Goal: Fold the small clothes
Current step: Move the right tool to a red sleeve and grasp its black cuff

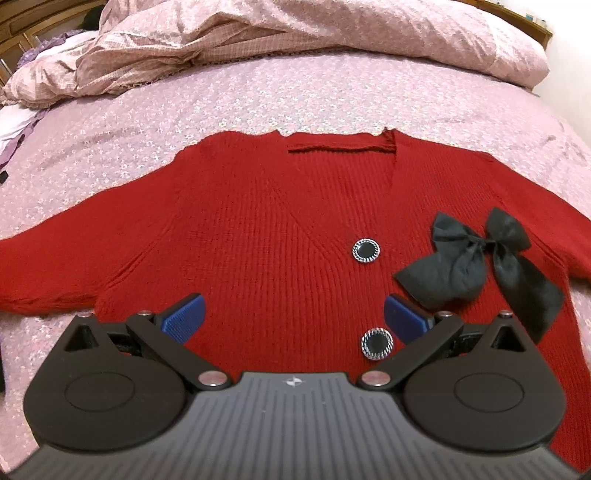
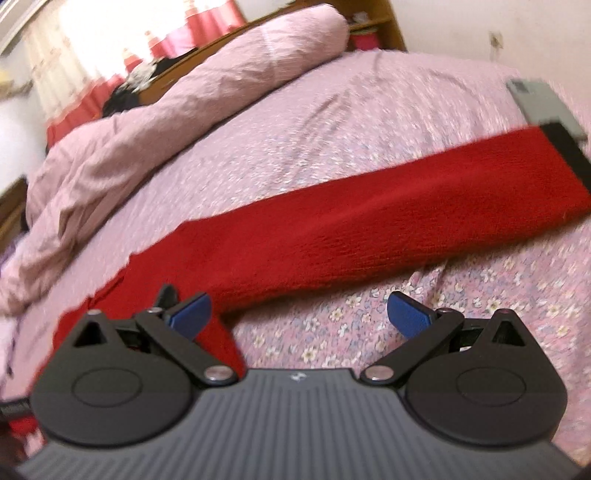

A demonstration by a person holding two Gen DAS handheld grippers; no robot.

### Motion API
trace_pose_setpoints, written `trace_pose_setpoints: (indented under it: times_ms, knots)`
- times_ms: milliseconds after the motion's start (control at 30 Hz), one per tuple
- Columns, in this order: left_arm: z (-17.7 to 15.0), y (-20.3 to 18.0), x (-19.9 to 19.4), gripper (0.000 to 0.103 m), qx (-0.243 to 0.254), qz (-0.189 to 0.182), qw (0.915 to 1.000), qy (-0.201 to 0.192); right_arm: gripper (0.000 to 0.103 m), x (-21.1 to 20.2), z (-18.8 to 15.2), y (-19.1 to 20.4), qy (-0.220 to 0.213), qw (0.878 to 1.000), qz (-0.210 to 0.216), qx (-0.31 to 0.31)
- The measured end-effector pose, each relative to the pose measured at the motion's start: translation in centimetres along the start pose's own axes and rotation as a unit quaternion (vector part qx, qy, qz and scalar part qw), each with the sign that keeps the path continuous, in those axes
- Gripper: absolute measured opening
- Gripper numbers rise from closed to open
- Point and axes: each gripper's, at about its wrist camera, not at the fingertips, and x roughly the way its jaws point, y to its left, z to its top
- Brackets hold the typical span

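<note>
A small red knit cardigan [image 1: 258, 221] lies flat, front up, on the pink floral bed sheet [image 1: 295, 96]. It has two round black-and-silver buttons [image 1: 365, 250] and a black ribbon bow [image 1: 480, 258] on its right chest. My left gripper [image 1: 293, 314] is open and empty, just above the cardigan's lower front. In the right wrist view, one red sleeve [image 2: 369, 229] stretches out to the right across the sheet. My right gripper [image 2: 299, 314] is open and empty, above the sheet just below the sleeve near the armpit.
A crumpled pink quilt [image 1: 295, 37] is bunched along the far side of the bed; it also shows in the right wrist view [image 2: 166, 122]. A grey and black object [image 2: 550, 110] lies past the sleeve's cuff. A wooden headboard [image 2: 369, 26] stands behind.
</note>
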Motion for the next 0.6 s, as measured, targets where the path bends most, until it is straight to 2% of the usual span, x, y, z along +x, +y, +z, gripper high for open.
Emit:
trace_pose_setpoints:
  times_ms: [100, 200, 400, 600]
  knots:
    - [0.2, -0.1, 1.3, 0.103, -0.004, 0.002, 0.9999, 0.012, 0.103, 1.4, -0.1, -0.7, 0.018, 0.999, 0.028, 0.043]
    - [0.0, -0.2, 2.6, 0.103, -0.002, 0.008, 0.9996, 0.028, 0.103, 2.5, -0.2, -0.9, 0.014, 0.998, 0.025, 0.059]
    - [-0.8, 0.5, 3.9, 0.103, -0.018, 0.008, 0.9992, 0.035, 0.103, 3.3, 1.0, -2.0, -0.034, 0.997, -0.005, 0.065]
    - [-1.3, 0.6, 4.2, 0.103, -0.016, 0.010, 0.9994, 0.028, 0.103, 3.5, 2.6, -4.8, -0.087, 0.991, -0.039, 0.091]
